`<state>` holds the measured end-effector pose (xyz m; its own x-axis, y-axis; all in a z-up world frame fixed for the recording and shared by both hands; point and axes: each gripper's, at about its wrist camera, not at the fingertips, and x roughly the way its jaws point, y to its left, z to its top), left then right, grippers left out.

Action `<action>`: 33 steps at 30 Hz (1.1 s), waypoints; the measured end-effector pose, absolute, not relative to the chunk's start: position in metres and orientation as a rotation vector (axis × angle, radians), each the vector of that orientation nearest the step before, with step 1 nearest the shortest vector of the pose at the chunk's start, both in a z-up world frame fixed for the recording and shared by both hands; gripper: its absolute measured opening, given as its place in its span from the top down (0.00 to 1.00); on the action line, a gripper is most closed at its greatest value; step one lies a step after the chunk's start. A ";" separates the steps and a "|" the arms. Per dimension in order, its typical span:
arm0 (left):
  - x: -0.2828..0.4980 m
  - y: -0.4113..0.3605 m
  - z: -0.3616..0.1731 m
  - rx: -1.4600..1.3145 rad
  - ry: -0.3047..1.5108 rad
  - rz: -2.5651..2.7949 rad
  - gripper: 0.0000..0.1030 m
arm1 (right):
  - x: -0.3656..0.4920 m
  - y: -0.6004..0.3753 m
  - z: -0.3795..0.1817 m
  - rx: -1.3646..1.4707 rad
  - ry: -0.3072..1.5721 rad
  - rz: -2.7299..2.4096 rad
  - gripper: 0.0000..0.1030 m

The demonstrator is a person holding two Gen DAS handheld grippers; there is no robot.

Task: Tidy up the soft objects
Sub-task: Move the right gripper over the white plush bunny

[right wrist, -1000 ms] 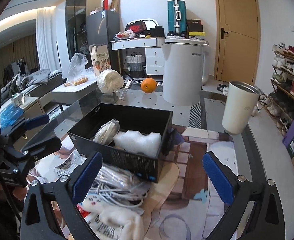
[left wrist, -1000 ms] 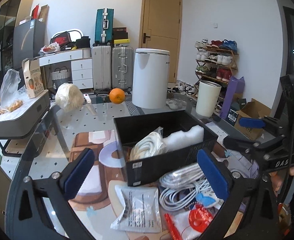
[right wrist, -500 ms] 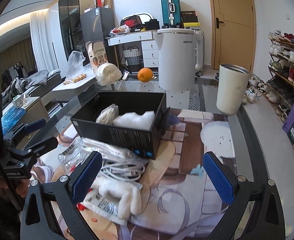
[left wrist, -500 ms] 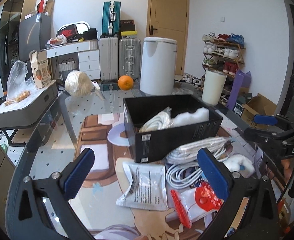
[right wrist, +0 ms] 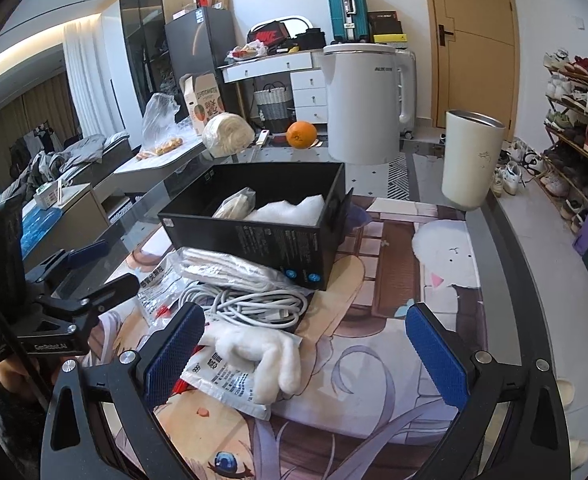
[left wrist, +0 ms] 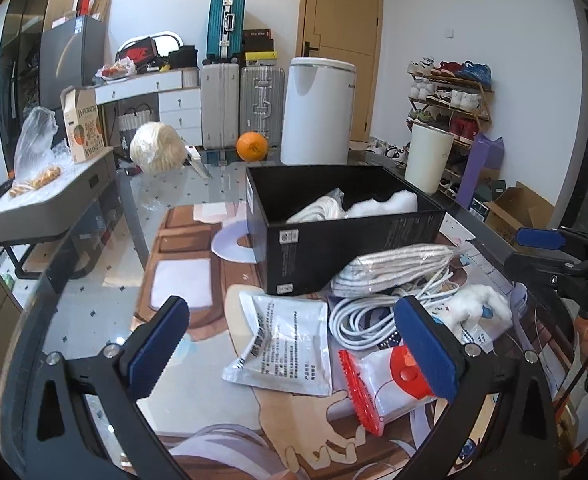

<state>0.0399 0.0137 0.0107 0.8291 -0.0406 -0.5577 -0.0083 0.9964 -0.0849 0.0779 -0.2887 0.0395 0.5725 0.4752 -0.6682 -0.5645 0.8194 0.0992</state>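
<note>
A black box [left wrist: 345,232] [right wrist: 262,228] sits mid-table holding a bagged cream bundle [right wrist: 236,204] and white fluffy stuffing [right wrist: 294,210]. In front of it lie a bagged striped cloth [left wrist: 397,268], a coiled white cable [left wrist: 369,312] [right wrist: 250,304], a white plush piece [right wrist: 262,356] [left wrist: 477,308], a silver packet [left wrist: 286,344] and a red-and-white pouch [left wrist: 389,372]. My left gripper [left wrist: 294,348] hovers open over the packet and pouch. My right gripper [right wrist: 305,356] is open too, the plush piece just inside its left finger.
A white kettle [right wrist: 363,104], a cream tumbler [right wrist: 471,160], an orange [right wrist: 301,135] and a wrapped yarn ball [right wrist: 228,136] stand behind the box on the glass table with its printed mat [right wrist: 413,280]. Shoe rack right, suitcases and desk at the back.
Both grippers have pulled back and risen from the box. The loose items in front of it have come fully into view. Both stay open.
</note>
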 end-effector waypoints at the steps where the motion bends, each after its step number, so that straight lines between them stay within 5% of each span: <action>1: 0.041 0.013 0.008 -0.082 0.601 -0.014 0.00 | 0.078 -0.287 0.038 -0.136 0.749 0.616 0.01; 33: 0.040 0.021 0.000 -0.127 0.620 -0.059 0.00 | 0.074 -0.247 0.002 -0.197 0.855 0.723 0.01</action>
<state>0.0402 0.0210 -0.0003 0.8126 -0.0935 -0.5752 0.0172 0.9905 -0.1367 0.0737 -0.2470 0.0021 0.4377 0.5016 -0.7462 -0.6529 0.7479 0.1197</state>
